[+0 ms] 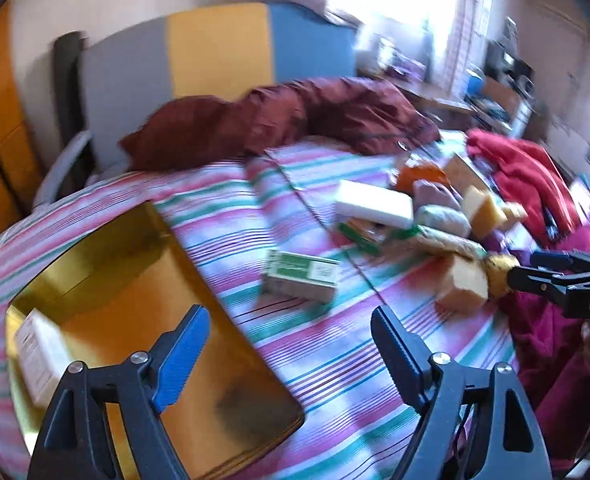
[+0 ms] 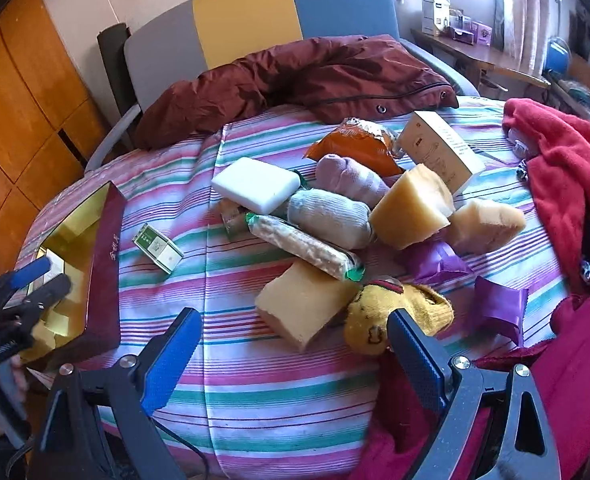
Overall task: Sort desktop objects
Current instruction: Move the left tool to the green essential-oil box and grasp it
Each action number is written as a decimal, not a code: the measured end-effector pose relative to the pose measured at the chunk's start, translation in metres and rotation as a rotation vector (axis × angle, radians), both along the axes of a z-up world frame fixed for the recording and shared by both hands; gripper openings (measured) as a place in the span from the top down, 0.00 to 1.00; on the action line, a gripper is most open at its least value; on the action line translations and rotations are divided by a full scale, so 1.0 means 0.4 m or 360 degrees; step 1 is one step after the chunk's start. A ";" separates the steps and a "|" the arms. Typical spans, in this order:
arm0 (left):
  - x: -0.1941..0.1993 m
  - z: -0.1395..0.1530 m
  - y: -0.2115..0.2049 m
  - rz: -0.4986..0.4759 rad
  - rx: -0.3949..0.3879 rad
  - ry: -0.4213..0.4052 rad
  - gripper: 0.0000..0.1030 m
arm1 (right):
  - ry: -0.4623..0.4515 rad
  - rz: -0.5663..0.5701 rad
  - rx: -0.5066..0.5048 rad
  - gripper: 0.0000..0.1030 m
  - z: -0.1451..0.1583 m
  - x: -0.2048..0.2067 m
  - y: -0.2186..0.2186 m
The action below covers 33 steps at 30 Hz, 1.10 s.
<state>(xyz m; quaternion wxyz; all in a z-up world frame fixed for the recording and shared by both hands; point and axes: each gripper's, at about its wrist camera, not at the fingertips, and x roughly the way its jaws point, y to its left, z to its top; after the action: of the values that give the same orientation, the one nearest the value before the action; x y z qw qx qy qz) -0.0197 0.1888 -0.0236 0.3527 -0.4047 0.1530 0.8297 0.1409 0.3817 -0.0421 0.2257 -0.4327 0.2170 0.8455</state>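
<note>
Both claws, left claw (image 1: 291, 352) and right claw (image 2: 295, 354), are wide open and empty. At lower centre, the right one may catch the yellow knitted sock (image 2: 395, 316) together with the pale yellow sponge block (image 2: 303, 304), because they touch.

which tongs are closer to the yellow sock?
Right. Right tongs hang open just before the yellow sock; left tongs are off over the gold-lined box.

Open box (image 2: 107, 264) at left on bed (image 2: 255, 400); small carton (image 2: 158, 249) between box and heap of sponges (image 2: 307, 308), socks (image 2: 329, 218), packets (image 2: 351, 148) at right.
</note>
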 end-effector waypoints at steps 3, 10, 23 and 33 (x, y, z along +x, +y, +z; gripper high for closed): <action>-0.020 -0.021 0.039 -0.0084 -0.0053 0.0003 0.16 | -0.0013 -0.0026 -0.0046 0.08 -0.020 -0.003 0.005; -0.099 -0.058 0.087 -0.0121 -0.0107 -0.0113 0.09 | 0.0003 -0.0050 -0.0092 0.08 -0.039 -0.004 0.012; -0.149 -0.136 0.180 -0.0265 -0.0360 -0.0065 0.05 | 0.0032 -0.0012 -0.0212 0.08 -0.071 -0.016 0.008; -0.188 -0.182 0.203 -0.0256 -0.0442 -0.0119 0.17 | 0.0030 -0.0098 -0.0349 0.08 -0.119 -0.050 0.028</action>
<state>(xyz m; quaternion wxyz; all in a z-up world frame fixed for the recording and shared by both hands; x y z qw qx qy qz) -0.0948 0.2700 -0.0963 0.3642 -0.4666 0.2849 0.7540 0.1211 0.3927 -0.0898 0.2006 -0.4399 0.3236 0.8134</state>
